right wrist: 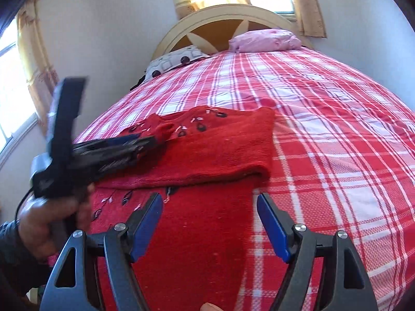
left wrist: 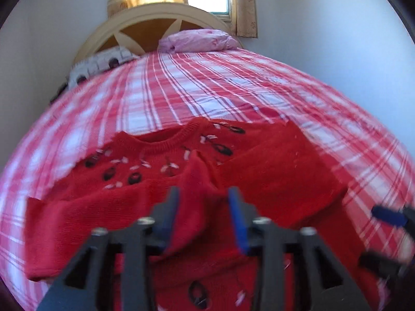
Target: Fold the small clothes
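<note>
The red knitted sweater (right wrist: 207, 145) lies on the bed, on the red and white checked bedsheet (right wrist: 324, 134), near the foot end where I stand. It has small black and white embroidery around its round neck. One part of it is folded over the body, so a thick folded edge runs across the cloth.

My left hand-held gripper (left wrist: 205, 202) is low over the middle of the sweater, and a raised fold of the red knit (left wrist: 199, 178) stands just in front of its blue pads. The fingers are apart; the pads do not press on the cloth. In the right wrist view my left hand (right wrist: 49, 220) holds this tool from the left side.

My right hand-held gripper (right wrist: 210, 204) is over the lower part of the sweater, near its right edge. Its fingers are wide apart and nothing is between them.

Further away, at the head of the bed, there is a pink pillow (right wrist: 264, 40) and a white patterned pillow (right wrist: 173, 59), then the curved headboard (right wrist: 220, 13), and behind it a bright window with yellow curtains (right wrist: 308, 5)
</note>
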Demonstrator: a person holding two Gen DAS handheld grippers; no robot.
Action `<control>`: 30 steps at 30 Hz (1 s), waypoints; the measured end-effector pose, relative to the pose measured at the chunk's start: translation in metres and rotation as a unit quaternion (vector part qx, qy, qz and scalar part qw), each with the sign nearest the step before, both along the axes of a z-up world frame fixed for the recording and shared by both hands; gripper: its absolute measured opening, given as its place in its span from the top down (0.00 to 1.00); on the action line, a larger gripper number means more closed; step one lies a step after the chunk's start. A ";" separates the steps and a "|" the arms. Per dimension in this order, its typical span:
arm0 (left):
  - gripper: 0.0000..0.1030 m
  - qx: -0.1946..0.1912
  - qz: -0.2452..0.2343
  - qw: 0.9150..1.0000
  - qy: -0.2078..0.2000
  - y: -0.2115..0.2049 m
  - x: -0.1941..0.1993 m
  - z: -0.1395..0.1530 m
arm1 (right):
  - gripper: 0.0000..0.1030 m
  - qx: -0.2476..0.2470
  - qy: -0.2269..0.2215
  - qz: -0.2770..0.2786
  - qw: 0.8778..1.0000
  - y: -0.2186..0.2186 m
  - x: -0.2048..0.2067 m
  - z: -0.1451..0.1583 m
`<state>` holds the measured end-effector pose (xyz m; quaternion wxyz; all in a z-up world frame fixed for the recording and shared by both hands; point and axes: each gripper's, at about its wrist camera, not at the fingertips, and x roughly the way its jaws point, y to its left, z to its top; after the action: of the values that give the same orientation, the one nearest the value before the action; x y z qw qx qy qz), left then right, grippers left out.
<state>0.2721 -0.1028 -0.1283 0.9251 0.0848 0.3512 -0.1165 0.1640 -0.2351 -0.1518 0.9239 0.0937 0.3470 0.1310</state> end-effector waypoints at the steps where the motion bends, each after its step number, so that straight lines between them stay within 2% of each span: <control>1: 0.33 0.026 -0.002 0.999 -0.021 0.005 -0.013 0.003 | 0.27 0.000 0.000 -0.001 1.000 0.000 0.001 -0.001; 3: 0.28 0.066 -0.003 0.997 -0.047 0.016 -0.033 0.005 | 0.27 0.000 -0.001 0.001 1.000 0.001 0.001 -0.002; 5: 0.17 0.120 0.022 0.991 -0.059 0.036 -0.045 -0.002 | 0.27 -0.005 -0.002 0.005 1.000 0.003 0.000 -0.003; 6: 0.16 0.148 0.047 0.986 -0.060 0.053 -0.051 -0.008 | 0.27 -0.008 -0.003 0.008 1.000 0.005 0.000 -0.005; 8: 0.16 0.166 0.084 0.981 -0.047 0.082 -0.052 -0.017 | 0.27 -0.015 -0.003 0.016 1.000 0.010 -0.001 -0.007; 10: 0.16 0.177 0.133 0.975 -0.015 0.114 -0.046 -0.030 | 0.27 -0.027 -0.004 0.023 0.999 0.017 -0.003 -0.008; 12: 0.16 0.160 0.159 0.974 0.008 0.138 -0.040 -0.036 | 0.27 -0.040 -0.008 0.027 0.999 0.021 -0.005 -0.006; 14: 0.09 0.113 0.176 0.977 0.035 0.158 -0.032 -0.036 | 0.27 -0.042 -0.009 0.040 0.998 0.025 -0.005 0.001; 15: 0.07 0.102 0.182 0.977 0.042 0.164 -0.029 -0.036 | 0.27 -0.045 -0.007 0.050 0.998 0.028 -0.003 0.006; 19: 0.01 0.072 0.204 0.975 0.047 0.178 -0.022 -0.039 | 0.27 -0.059 0.003 0.081 0.995 0.043 0.012 0.025; 22: 0.00 0.035 0.218 0.974 0.048 0.189 -0.025 -0.041 | 0.27 -0.048 0.016 0.098 0.994 0.059 0.036 0.034; 26: 0.00 -0.006 0.229 0.972 0.060 0.195 -0.021 -0.046 | 0.27 -0.011 0.060 0.106 0.993 0.084 0.081 0.024; 30: 0.00 -0.011 0.232 0.971 0.062 0.195 -0.023 -0.047 | 0.38 -0.018 0.104 0.082 0.991 0.109 0.120 -0.004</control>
<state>0.2488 0.0919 -0.1751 0.9040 -0.0166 0.4171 0.0921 0.2842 -0.1263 -0.1555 0.8707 0.0615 0.4496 0.1898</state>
